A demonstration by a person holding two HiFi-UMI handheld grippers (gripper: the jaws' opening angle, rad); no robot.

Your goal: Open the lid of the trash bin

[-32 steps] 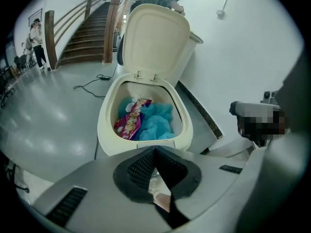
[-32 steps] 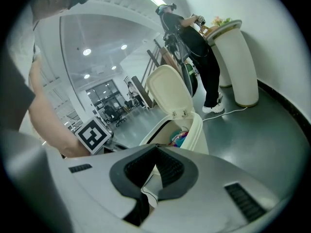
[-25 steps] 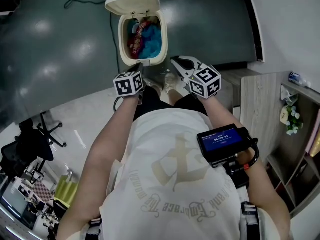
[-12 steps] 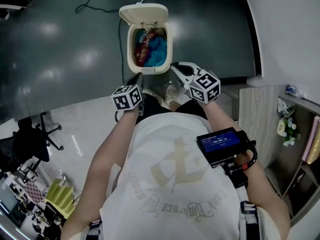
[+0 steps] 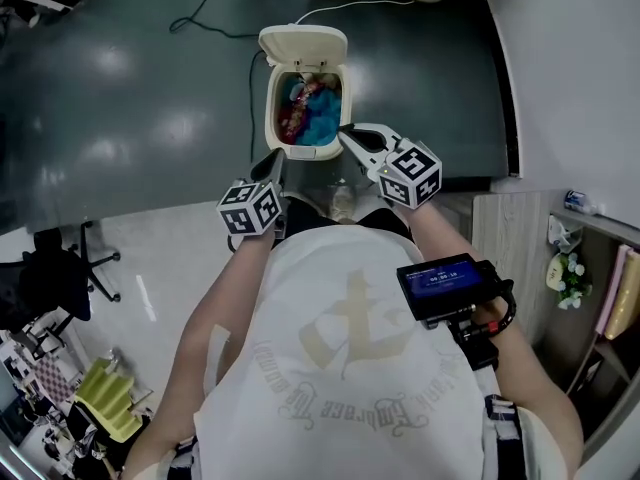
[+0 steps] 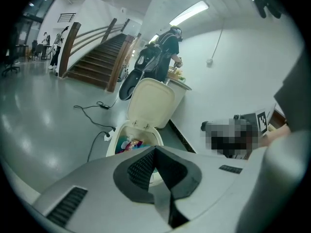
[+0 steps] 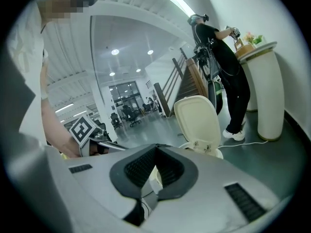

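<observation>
Lid (image 5: 303, 45) — upright; trash bin (image 5: 272, 113) — open; rubbish (image 5: 316, 110) inside, colourful

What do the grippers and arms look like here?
The left gripper and right gripper match: pale grey shells with slotted vents, and black ribbed pads lining a V-notch at the jaws. Each carries a white cube with black square markers. The person wears a white short-sleeved T-shirt with a faded anchor print; the forearms are uncovered.
</observation>
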